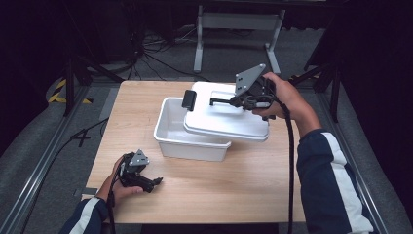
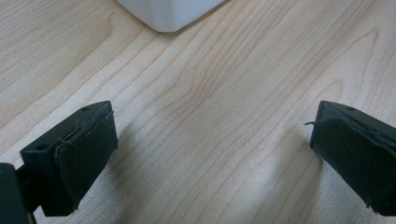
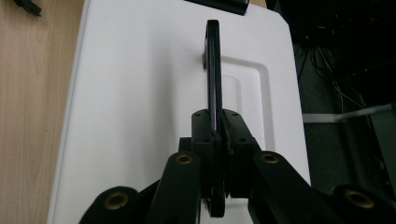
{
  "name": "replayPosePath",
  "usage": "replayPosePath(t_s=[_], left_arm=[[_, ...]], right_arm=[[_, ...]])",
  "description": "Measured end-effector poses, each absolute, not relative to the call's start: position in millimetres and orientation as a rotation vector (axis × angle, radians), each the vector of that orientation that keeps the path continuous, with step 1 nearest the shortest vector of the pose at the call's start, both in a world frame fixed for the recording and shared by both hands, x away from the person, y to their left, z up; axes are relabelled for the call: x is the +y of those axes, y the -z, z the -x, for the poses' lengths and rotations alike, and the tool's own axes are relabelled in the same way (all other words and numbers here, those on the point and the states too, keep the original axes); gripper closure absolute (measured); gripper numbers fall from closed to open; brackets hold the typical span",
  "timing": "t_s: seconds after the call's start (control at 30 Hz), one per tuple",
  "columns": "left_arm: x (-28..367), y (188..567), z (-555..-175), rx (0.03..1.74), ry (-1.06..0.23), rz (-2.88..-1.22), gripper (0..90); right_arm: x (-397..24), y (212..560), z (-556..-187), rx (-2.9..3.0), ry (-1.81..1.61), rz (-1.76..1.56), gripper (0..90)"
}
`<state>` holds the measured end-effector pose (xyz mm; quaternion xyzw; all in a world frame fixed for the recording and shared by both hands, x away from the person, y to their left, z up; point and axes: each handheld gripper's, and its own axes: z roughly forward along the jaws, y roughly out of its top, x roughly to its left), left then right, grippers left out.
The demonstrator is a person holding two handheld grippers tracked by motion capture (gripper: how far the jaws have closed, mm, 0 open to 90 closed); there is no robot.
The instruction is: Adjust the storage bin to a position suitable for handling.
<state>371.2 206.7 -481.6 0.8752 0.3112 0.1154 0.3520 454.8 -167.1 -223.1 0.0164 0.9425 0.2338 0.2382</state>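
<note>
Pale wood grain runs under the left gripper [image 1: 157, 182], which rests near the front left of the table [image 1: 243, 195] with its jaws spread wide and nothing between them; in the left gripper view a corner of the white bin [image 2: 170, 14] lies just ahead. Moving right, the bin [image 1: 170, 127] sits mid-table with its left end uncovered, a black latch [image 1: 189, 99] standing at its far rim. The white lid [image 1: 229, 119] lies skewed across the bin's right part, overhanging the right wall. The right gripper [image 1: 229, 102] is clamped tight on the lid's thin black handle [image 3: 213, 70], pinching it edge-on. That narrow hold looks risky to me: the lid could swing around the handle, or catch on the bin's rim and drag the bin along. Bare table lies open left of and in front of the bin; the table's right and far edges sit close to the lid.
</note>
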Motion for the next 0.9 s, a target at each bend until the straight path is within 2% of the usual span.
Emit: replayPosePath(t_s=[0.5,0.9], left_arm=[[207,481,-370,0.817,-0.298,-2.267,1.2],[207,481,-371,0.813,-0.302,-2.266,1.2]], right_arm=[[-242,223,-440,2.532,-0.64,-0.192,85.2],[-285,227,-434,2.502,-0.639,-0.285,85.2]])
